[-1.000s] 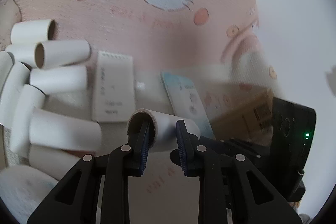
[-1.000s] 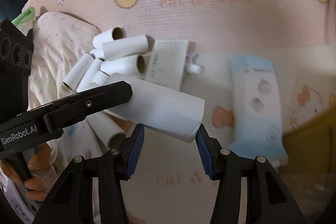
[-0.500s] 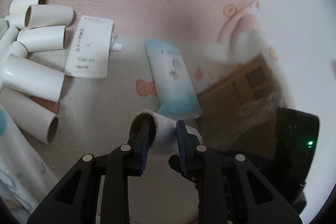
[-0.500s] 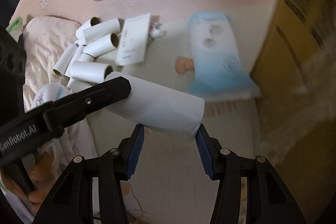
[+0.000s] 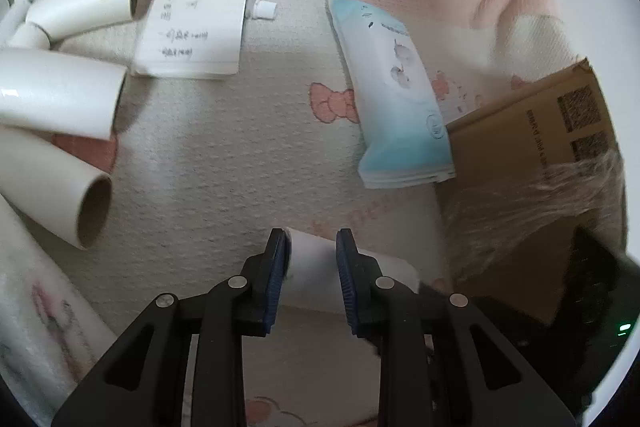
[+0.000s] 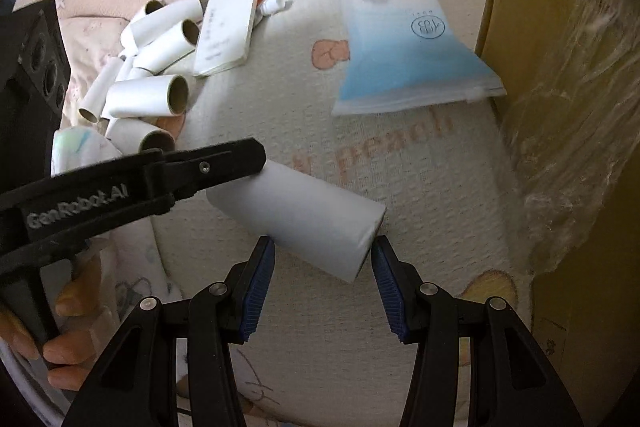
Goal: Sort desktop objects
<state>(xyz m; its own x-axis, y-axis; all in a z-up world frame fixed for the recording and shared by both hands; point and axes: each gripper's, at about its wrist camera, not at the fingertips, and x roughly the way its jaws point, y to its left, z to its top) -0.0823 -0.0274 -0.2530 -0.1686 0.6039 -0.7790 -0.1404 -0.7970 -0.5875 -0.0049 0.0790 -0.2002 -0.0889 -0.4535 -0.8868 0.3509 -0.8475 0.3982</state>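
A white paper tube (image 6: 304,223) hangs just above the Hello Kitty mat (image 6: 400,167), with both grippers on it. My left gripper (image 5: 310,255) is shut on one end of the tube (image 5: 316,263); in the right wrist view its black finger (image 6: 224,163) lies over that end. My right gripper (image 6: 322,255) is shut across the other end, blue pads against its sides. The remaining tubes (image 5: 60,99) lie piled at the left (image 6: 148,95).
A spiral notepad (image 5: 196,15) lies beside the pile, a small white-capped tube (image 5: 264,9) at its edge. A light blue pouch (image 6: 404,39) lies flat mid-mat. A cardboard box (image 6: 532,27) with plastic wrap stands along the right. A hand (image 6: 68,307) holds the left gripper's handle.
Both grippers have carried the tube rightward and lower, away from the pile and nearer the cardboard box. The pile has slid to the left edge of both views.
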